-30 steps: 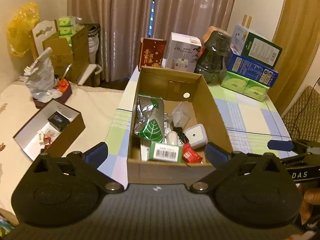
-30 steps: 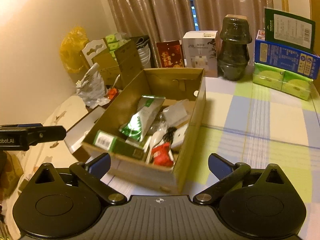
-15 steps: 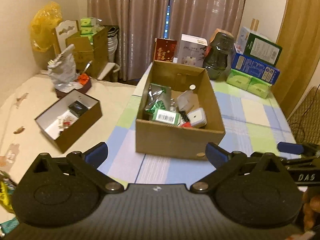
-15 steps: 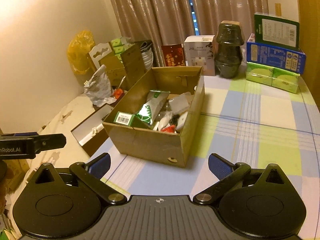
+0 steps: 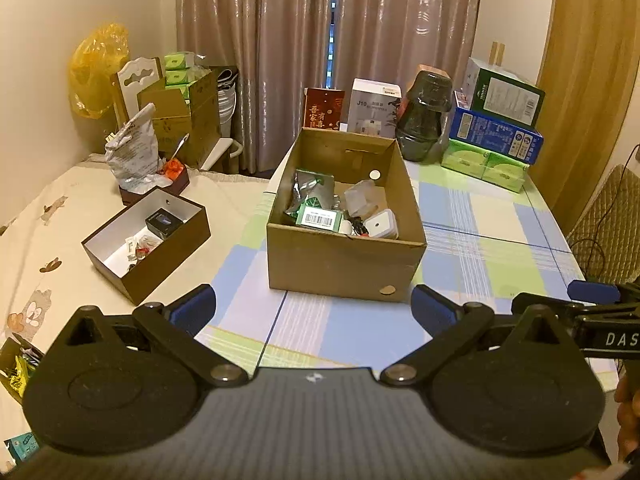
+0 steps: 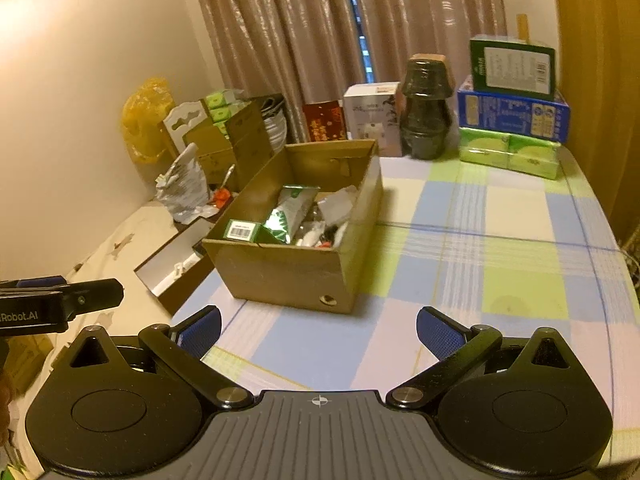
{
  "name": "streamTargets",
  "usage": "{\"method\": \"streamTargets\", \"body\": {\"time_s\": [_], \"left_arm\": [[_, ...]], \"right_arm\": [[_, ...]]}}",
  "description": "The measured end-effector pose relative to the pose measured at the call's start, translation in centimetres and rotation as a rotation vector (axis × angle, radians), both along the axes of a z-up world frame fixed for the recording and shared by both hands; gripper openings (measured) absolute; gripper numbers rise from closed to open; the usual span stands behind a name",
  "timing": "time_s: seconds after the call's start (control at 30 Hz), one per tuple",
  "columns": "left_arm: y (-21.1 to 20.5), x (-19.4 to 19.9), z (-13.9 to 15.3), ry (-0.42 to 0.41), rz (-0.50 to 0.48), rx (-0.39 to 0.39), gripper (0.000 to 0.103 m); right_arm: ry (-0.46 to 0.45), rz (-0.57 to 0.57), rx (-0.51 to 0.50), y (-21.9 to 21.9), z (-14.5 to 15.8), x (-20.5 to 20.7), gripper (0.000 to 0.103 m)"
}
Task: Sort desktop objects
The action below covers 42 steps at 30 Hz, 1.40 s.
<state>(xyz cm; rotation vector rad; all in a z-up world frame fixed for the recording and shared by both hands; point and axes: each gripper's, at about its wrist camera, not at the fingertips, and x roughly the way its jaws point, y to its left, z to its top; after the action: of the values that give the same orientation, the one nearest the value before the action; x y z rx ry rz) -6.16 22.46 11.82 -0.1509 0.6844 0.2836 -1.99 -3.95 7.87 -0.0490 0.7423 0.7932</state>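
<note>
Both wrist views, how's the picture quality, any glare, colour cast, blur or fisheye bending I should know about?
Left wrist view: warm yellow cast, dim room; the curtain shows shiny streaks; sharp, no motion blur; black corners; table edge bends outward. Right wrist view: same amber tint; the cardboard box stays crisp, its front in shade; the wall bows strongly at the left edge.

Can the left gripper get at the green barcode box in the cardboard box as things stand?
Probably yes: the left gripper is open and empty, the cardboard box is open-topped, and the green barcode box lies on top near its front wall.
</note>
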Motion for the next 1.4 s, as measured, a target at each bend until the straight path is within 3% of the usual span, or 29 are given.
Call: {"method": "streamTargets", "body": {"time_s": [0.37, 1.4], "left_arm": [[-1.0, -1.4, -0.4, -0.007, -0.021, 0.001, 0.102], [-2.6, -1.2, -1.8, 0.017, -0.064, 0.004, 0.102]], "right_arm": [[-0.01, -0.074, -0.042, -1.0, -0.3, -1.9, 0.101], [-0.006, -0.088, -0.043, -1.9, -1.2, -2.2, 0.101]]}}
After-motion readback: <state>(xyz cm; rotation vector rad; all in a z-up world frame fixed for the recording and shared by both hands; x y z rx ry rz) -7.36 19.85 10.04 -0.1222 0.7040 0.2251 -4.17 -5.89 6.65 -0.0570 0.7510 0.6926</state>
